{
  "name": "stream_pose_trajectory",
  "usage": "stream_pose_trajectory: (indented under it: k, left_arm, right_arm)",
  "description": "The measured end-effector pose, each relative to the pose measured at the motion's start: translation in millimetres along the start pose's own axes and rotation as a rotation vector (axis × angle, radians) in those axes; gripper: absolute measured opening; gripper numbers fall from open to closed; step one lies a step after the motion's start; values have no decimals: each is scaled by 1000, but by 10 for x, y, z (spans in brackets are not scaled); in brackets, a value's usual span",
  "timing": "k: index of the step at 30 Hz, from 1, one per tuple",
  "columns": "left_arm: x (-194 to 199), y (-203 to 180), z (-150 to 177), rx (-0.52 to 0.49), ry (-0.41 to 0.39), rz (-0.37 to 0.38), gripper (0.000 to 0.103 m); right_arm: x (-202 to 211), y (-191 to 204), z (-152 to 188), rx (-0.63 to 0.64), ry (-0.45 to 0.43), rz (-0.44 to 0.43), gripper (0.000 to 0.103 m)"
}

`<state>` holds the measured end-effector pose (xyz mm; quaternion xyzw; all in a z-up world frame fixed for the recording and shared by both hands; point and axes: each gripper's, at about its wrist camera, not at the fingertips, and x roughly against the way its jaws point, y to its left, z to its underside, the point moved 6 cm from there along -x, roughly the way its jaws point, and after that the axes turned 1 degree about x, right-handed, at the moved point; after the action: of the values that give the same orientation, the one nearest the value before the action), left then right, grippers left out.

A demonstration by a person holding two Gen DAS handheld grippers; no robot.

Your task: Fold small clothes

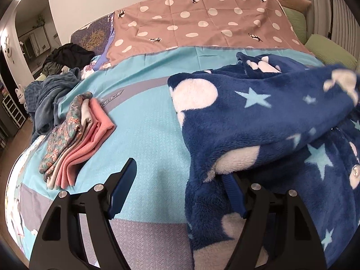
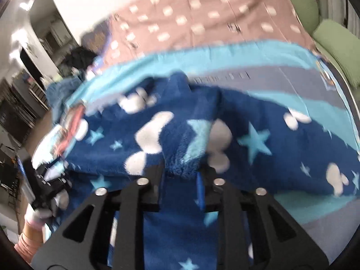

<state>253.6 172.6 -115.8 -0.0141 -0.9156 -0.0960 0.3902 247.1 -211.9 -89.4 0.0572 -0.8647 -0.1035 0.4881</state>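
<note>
A fluffy navy garment (image 1: 265, 121) with white shapes and light-blue stars lies on the bed at the right of the left wrist view. My left gripper (image 1: 177, 182) is open; its left finger is bare over the sheet and its right finger is under the garment's edge. In the blurred right wrist view my right gripper (image 2: 181, 168) is shut on a fold of the same garment (image 2: 184, 144) and holds it above the bed. The left gripper (image 2: 49, 186) shows at the lower left there.
A stack of folded clothes (image 1: 76, 139), floral, beige and pink, lies on the turquoise sheet (image 1: 148, 121) at the left. A heap of dark clothes (image 1: 54, 94) sits at the bed's far left edge. Green pillows (image 1: 330, 51) lie at the right. A pink dotted cover (image 1: 198, 24) spans the far side.
</note>
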Motion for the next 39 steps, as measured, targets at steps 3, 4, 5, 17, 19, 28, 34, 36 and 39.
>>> stream_pose_trajectory:
  k: [3,4,5,17,19,28,34,36,39]
  left_arm:
    - [131,25,50,0,9,45,75]
    - [184,45,72,5,16,67,75]
    - [238,68,89,15,20,90,75]
    - [67,-304,-481,104,21,274,30]
    - [-384,-409,-289,64,126,204,31]
    - [24,-322,-513,144,-9,330,28]
    - [-270,-720,-419,11,106,284,37]
    - [-426,-795,-323,-27,74,243,37]
    - [-355,-842,-337,-58,72,200,37]
  right_arm:
    - [-160,-219,218,-34,86,89,53]
    - [-166,-288,273,-61,95,73,53]
    - [-140,-324,279,-77,86,52,52]
    - [-600,169,-64,25,20,-31,45]
    - [-762,149,12,61,10,23,37]
    - [-243,-44,-178,-28,-129,4,34]
    - [-210,-675,66,-241,-83,-2,32]
    - [-244,-832,239,-269,-61,-5,19]
    - [-93,-922,378,-277,-108,-23,16]
